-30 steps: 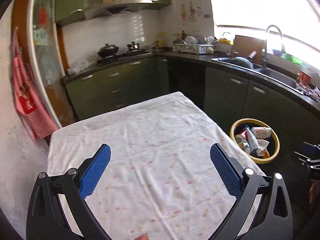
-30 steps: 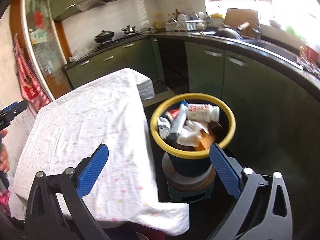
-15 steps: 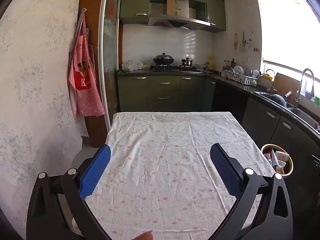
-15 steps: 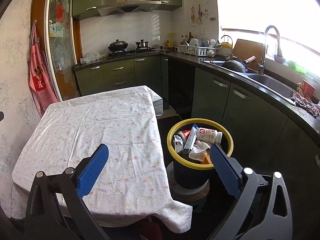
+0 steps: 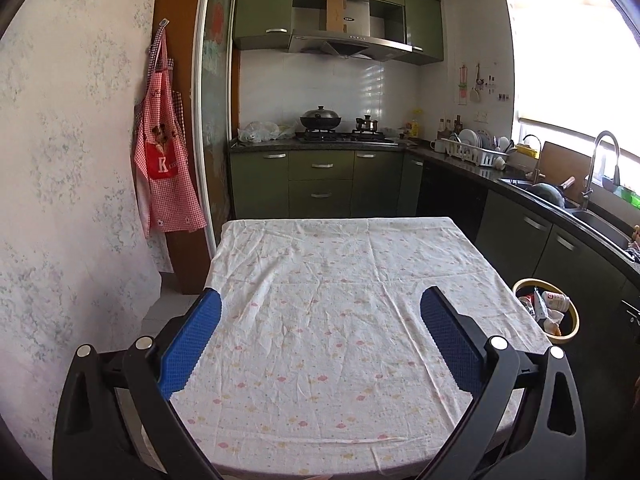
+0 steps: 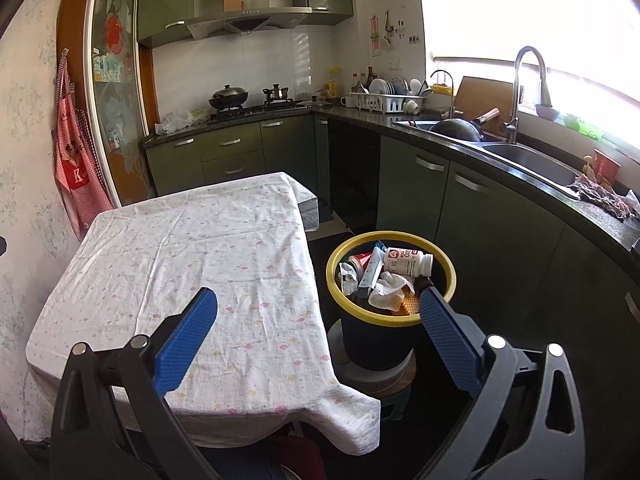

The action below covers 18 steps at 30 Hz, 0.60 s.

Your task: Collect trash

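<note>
Left tool (image 5: 318, 312) up over the near end of the bench (image 5: 340, 280), blue pads spread wide apart, nothing between them. Ahead of it and below, only the flowered white cloth (image 5: 332, 332) covering the bench, creased and bare of items in this view. Off to that tool's right, down beside the bench edge, sits the yellow-rimmed bin (image 5: 570, 328), partly cut off by the cloth's edge.

Right tool (image 6: 318, 312) also gaping, pads well apart and holding nothing. It hangs over the bench's right corner, with the bin (image 6: 348, 304) just ahead and a little right of centre; the right pad overlaps the bin's near rim in the picture, though whether they touch I cannot tell. Inside the bin: a white bottle (image 6: 408, 262) lying on its side toward the far rim, a crumpled white tissue (image 6: 386, 290) nearer the tool, a blue-and-white tube (image 6: 370, 272) leaning left of the bottle, something orange (image 6: 408, 304) by the near rim. The bin stands on a low round stool (image 6: 376, 378), just right of the cloth's hanging corner.

Beyond both tools, green cabinets, a wok (image 5: 320, 120) on the stove, a dish rack (image 6: 386, 100) on the counter, a tall tap (image 6: 528, 84) over the sink. A red checked apron (image 5: 166, 160) hangs on the wall, far left of the left tool.
</note>
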Motion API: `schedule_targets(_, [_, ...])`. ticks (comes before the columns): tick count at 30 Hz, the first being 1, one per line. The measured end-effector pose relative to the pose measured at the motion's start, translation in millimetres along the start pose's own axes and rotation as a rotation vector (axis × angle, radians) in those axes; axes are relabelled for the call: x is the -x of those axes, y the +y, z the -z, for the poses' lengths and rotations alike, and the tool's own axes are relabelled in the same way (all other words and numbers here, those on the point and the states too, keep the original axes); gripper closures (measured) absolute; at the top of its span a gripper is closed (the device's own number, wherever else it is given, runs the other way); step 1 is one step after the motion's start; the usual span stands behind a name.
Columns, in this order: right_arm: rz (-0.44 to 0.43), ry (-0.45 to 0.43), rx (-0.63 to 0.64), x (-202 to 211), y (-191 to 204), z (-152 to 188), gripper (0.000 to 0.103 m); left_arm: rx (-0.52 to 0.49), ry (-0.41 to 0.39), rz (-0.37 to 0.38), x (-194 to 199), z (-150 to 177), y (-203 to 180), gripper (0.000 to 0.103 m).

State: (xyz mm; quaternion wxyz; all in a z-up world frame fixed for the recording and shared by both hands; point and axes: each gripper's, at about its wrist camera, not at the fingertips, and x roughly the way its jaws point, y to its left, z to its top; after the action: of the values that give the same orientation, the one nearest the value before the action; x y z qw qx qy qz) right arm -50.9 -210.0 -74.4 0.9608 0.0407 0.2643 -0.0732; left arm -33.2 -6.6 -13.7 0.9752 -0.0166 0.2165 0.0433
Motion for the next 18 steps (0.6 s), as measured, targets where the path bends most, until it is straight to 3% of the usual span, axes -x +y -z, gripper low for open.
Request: schedule_targets(18, [-0.005, -0.01, 0.001, 0.3, 3.8, -1.5, 0.007, -0.007, -0.02, -0.006, 6.3, -3.6, 1.1, 0.005])
